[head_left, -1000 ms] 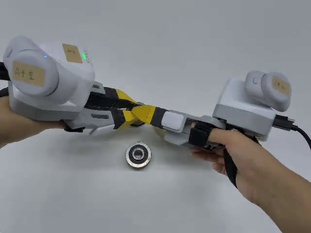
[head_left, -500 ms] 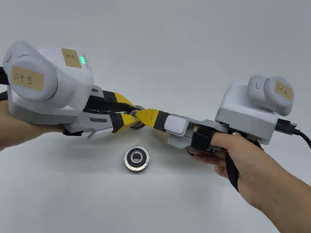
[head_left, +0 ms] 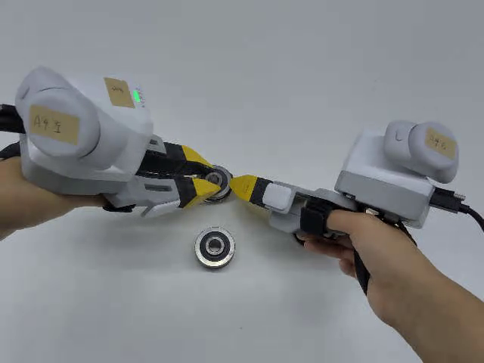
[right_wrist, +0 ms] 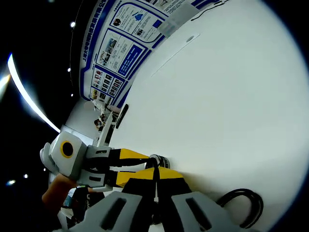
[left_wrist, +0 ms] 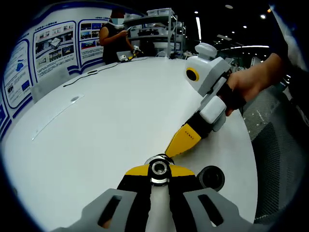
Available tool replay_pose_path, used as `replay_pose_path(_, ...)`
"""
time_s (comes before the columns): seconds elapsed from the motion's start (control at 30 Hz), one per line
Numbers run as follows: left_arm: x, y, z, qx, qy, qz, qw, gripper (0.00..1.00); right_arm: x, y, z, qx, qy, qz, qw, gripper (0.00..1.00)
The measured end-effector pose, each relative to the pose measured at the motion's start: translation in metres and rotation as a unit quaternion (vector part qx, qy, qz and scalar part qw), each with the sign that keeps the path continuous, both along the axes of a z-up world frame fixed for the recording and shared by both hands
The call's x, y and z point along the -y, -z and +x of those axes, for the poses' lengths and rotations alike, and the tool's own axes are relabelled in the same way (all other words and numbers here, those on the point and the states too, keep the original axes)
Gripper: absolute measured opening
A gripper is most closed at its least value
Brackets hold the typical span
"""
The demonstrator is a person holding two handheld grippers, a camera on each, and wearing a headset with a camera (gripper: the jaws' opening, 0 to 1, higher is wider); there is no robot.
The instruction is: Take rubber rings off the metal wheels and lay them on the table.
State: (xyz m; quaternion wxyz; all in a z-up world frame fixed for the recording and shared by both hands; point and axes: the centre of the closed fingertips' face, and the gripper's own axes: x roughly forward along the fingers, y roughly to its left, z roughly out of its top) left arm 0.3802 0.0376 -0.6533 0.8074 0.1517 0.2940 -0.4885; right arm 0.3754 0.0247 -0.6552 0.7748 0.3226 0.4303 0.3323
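My left hand-held gripper (head_left: 206, 180) is closed on a metal wheel (head_left: 218, 184), holding it clear of the desk (head_left: 302, 76) by its flat faces. The right hand-held gripper (head_left: 243, 187) has its jaws drawn together, with the yellow tips touching that wheel's rim. I cannot tell whether they have pinched any of the rubber ring. A second wheel (head_left: 215, 247) lies flat on the desk just below the two tips, with its black ring in place.

I judge the wheel to be rigid, smooth and heavy for its size, so it may twist or slide in the left jaws if I pull off-axis. The ring looks soft and stretchy and is seated tightly in the rim. The place to take it is its outer edge, by nipping a small fold, then peeling it sideways over the flange rather than tugging it straight out. If it lets go suddenly it could snap back.
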Motion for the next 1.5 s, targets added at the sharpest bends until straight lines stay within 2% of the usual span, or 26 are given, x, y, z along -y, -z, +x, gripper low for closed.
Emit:
replay_pose_path(0.37,0.000,0.000,0.000,0.000,0.009,0.002,1.0000,0.12,-0.005,-0.001,0.001,0.004,-0.010,-0.011,0.9999,0.01)
replay_pose_path(0.47,0.000,0.000,0.000,-0.001,0.008,0.000,1.0000,0.12,-0.006,-0.002,0.000,0.027,-0.027,-0.029,0.9988,0.01)
replay_pose_path(0.63,0.000,0.000,0.000,-0.002,0.010,0.000,1.0000,0.12,-0.005,-0.001,0.001,0.030,-0.029,-0.031,0.9986,0.01)
replay_pose_path(1.0,0.000,0.000,0.001,-0.001,0.009,0.001,1.0000,0.12,-0.008,0.000,0.004,0.059,-0.048,-0.049,0.9959,0.01)
replay_pose_path(1.27,-0.001,0.000,0.001,0.004,0.014,0.005,0.9999,0.12,-0.013,0.000,0.004,0.061,-0.064,-0.049,0.9949,0.01)
replay_pose_path(1.33,-0.001,0.001,0.001,0.004,0.014,0.004,0.9999,0.12,-0.017,-0.005,0.005,0.062,-0.059,-0.033,0.9957,0.01)
replay_pose_path(1.43,-0.001,0.001,0.001,0.004,0.013,0.003,0.9999,0.12,-0.019,-0.005,0.006,0.063,-0.064,-0.045,0.9950,0.01)
replay_pose_path(1.5,-0.001,0.001,0.001,0.004,0.014,0.004,0.9999,0.12,-0.018,-0.006,0.005,0.057,-0.060,-0.038,0.9958,0.01)
